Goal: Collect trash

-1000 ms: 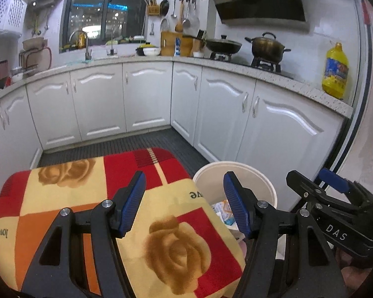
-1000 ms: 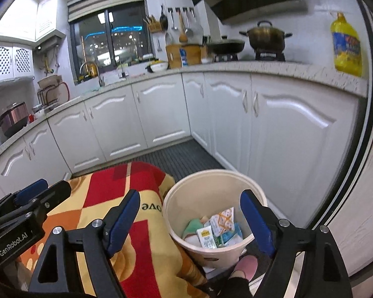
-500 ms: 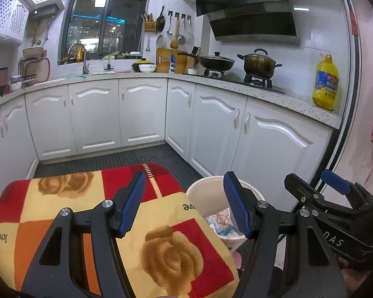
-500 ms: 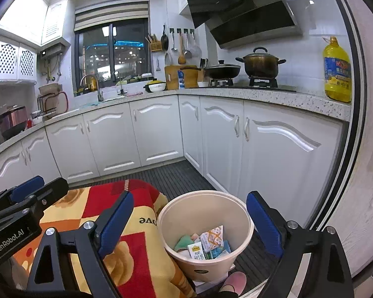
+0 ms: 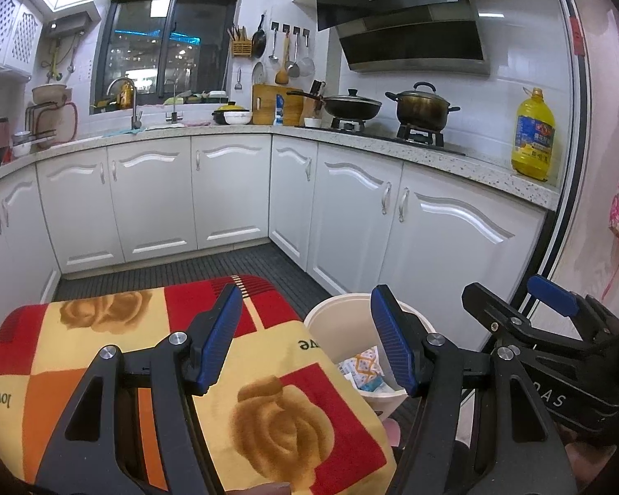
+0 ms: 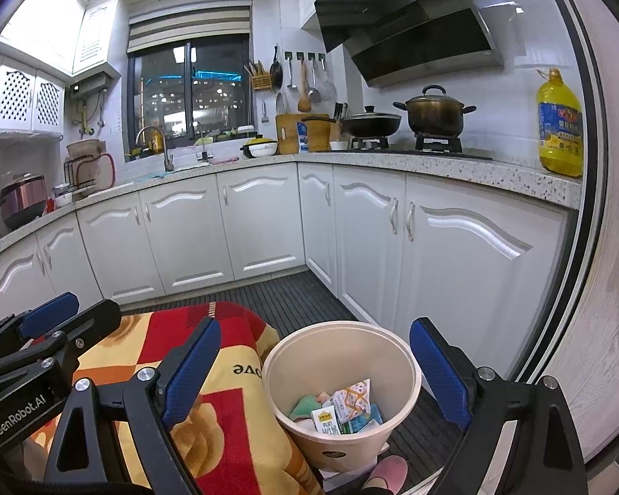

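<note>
Right wrist view gives me the clearest look at the trash: a few small cartons and wrappers (image 6: pixel 344 410) lie at the bottom of the cream waste bin (image 6: pixel 342 375), which stands on the dark ribbed floor mat (image 6: pixel 293 297) just beside the patterned blanket (image 6: pixel 231 425). A pink slipper (image 6: pixel 386 470) sits at the bin's foot.

My right gripper (image 6: pixel 313 371) hangs above the bin with its jaws spread wide, one blue pad on each side of the rim, and nothing between them; they have just been opening. My left gripper (image 5: pixel 307 344) hovers over the blanket's edge nearest the bin, jaws released and empty too.

I see no loose litter on the blanket or the mat, so I judge the drop is done and the job close to finished. To do this step well I would lift the right claw straight up clear of the rim before swinging away, so a pad does not catch the bin and tip it, then sweep both cameras across the blanket for anything missed.

Behind the bin, white cabinets (image 6: pixel 392 222) run under the counter.
</note>
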`<action>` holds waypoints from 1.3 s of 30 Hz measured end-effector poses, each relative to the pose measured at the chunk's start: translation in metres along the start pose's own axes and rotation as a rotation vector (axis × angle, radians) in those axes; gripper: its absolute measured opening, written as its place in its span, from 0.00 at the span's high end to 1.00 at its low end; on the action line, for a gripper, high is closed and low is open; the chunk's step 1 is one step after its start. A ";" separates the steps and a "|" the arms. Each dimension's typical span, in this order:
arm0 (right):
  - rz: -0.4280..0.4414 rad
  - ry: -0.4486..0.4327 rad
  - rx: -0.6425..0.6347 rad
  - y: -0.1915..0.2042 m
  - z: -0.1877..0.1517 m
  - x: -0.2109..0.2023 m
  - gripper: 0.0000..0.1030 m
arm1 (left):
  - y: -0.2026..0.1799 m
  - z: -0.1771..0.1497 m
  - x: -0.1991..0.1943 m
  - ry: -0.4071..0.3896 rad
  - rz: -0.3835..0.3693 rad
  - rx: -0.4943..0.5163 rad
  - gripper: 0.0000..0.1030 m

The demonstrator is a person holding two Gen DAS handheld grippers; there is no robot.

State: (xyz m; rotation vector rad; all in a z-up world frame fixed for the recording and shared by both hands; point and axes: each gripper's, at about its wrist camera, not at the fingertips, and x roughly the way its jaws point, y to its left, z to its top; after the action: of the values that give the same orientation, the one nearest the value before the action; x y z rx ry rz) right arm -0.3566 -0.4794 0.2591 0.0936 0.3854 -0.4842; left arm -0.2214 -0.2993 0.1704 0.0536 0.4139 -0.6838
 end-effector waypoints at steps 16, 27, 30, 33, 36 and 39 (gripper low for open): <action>-0.001 0.007 0.003 -0.001 0.000 0.001 0.11 | -0.001 0.000 0.000 0.001 0.000 0.002 0.38; -0.001 0.020 0.002 -0.001 0.000 0.005 0.11 | 0.001 -0.001 0.000 0.005 0.002 0.008 0.38; 0.000 0.022 0.003 -0.001 0.000 0.005 0.11 | 0.002 -0.003 0.000 0.009 0.005 0.010 0.38; 0.003 0.029 0.005 -0.001 -0.001 0.008 0.11 | 0.004 -0.004 0.000 0.012 0.005 0.008 0.38; 0.002 0.032 -0.002 0.000 -0.002 0.010 0.11 | 0.006 -0.005 0.000 0.015 0.005 0.009 0.38; 0.001 0.033 -0.006 0.000 -0.003 0.011 0.11 | 0.006 -0.005 0.000 0.017 0.002 0.010 0.38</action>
State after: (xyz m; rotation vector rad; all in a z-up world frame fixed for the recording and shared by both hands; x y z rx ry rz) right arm -0.3488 -0.4832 0.2522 0.0963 0.4190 -0.4806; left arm -0.2192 -0.2939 0.1650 0.0690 0.4266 -0.6837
